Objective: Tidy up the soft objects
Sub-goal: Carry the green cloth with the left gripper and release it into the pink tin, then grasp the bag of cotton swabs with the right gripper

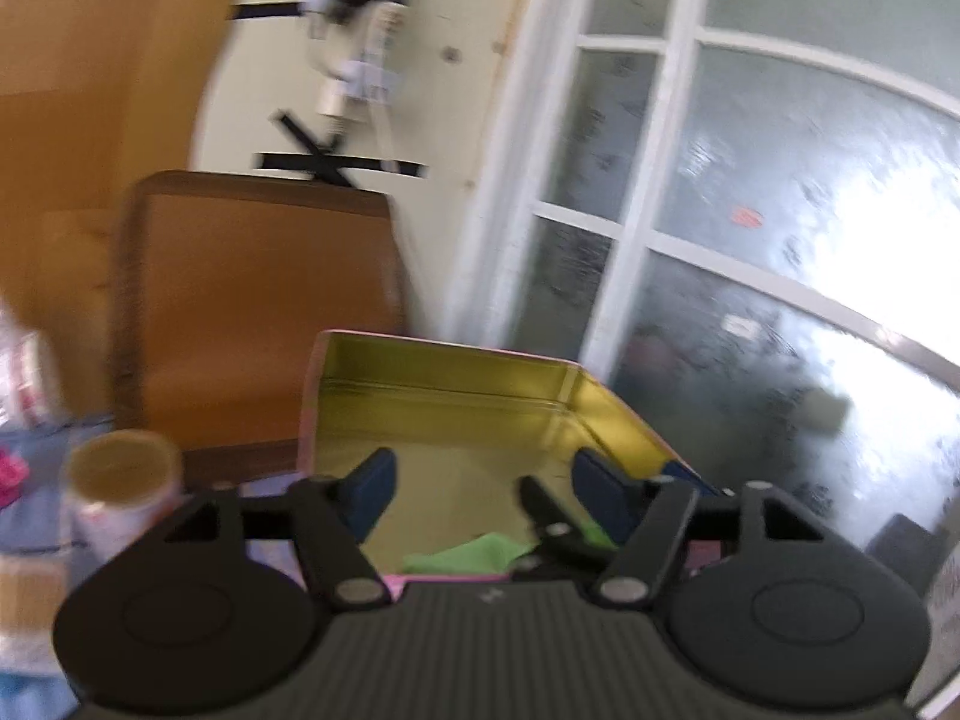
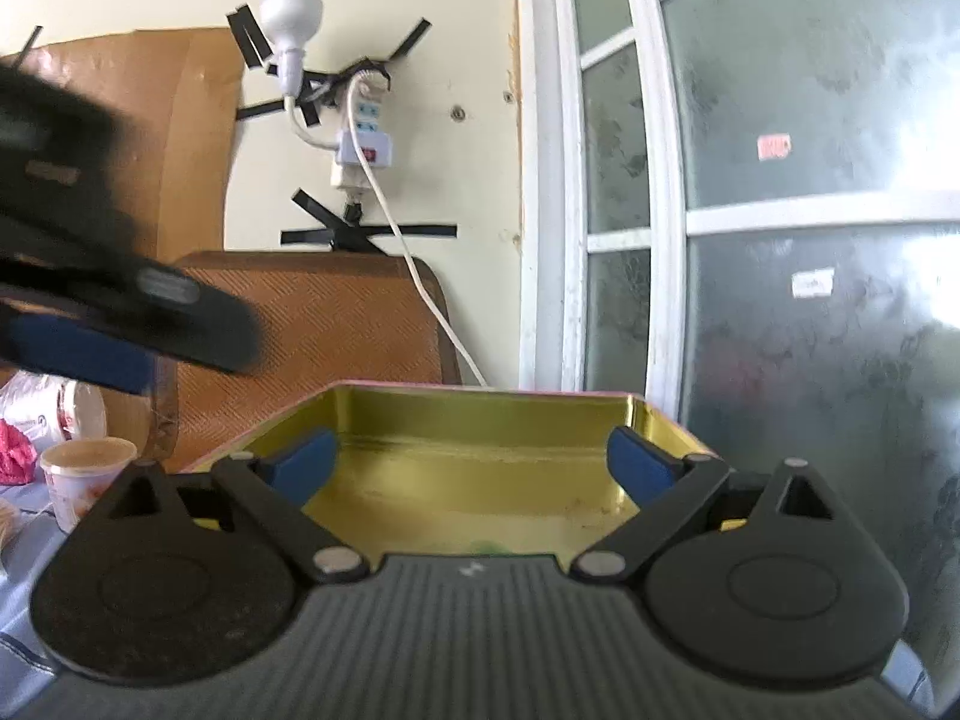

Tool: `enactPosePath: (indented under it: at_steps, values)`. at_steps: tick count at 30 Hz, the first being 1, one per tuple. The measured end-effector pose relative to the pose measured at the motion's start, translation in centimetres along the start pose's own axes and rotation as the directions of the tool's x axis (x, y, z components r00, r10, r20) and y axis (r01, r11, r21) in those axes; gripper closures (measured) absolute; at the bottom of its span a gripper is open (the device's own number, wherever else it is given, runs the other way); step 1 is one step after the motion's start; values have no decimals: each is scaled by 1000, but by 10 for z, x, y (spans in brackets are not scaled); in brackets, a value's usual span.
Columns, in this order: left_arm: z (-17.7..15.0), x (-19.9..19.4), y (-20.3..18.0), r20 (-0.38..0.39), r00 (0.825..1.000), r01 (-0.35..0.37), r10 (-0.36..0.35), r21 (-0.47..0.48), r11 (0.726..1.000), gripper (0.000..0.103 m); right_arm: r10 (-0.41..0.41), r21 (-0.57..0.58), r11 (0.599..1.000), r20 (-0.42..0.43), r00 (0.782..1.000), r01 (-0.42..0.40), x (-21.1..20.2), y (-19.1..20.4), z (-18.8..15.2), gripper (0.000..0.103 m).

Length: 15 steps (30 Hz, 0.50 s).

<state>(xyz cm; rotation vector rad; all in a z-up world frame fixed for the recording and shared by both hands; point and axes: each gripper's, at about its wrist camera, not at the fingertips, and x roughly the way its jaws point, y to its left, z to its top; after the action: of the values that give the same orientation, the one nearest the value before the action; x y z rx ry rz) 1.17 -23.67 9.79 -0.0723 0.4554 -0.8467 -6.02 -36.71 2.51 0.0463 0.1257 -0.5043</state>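
Observation:
A tin box with a gold inside and a pink outside stands open before both grippers; it also shows in the right wrist view. A green soft cloth lies inside it at the near edge, only a faint green trace showing in the right wrist view. My left gripper is open and empty above the box. My right gripper is open and empty over the box's near side. The left gripper's blurred body crosses the left of the right wrist view.
A brown chair back stands behind the box. A white cup and a pink item sit to the left on a blue cloth. A frosted glass door is at the right. A power strip and cable hang on the wall.

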Motion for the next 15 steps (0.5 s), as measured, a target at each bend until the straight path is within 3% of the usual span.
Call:
enactPosePath:
  at_steps: [5, 8, 10, 13, 15]
  values:
    - [-16, -48, 43, 59, 989, -133, 134, -26, 991, 25, -5, 126, 992, -68, 998, 14, 14, -10, 4, 3]
    - [-35, -73, 80, 44, 975, -214, 218, -72, 974, 25, -35, 227, 973, -12, 999, 37, 0, -15, 11, 3]
    - [-50, -89, 103, 32, 962, -268, 272, -106, 958, 25, -23, 276, 961, 71, 997, 3, -17, -11, 16, 3]
    - [-73, -113, 137, 7, 931, -359, 364, -145, 922, 25, 94, 233, 964, 140, 986, -125, -31, 15, 29, 1]
    - [-88, -128, 156, -16, 903, -426, 429, -160, 890, 25, 232, 151, 957, 112, 966, -247, -35, 48, 33, 0]
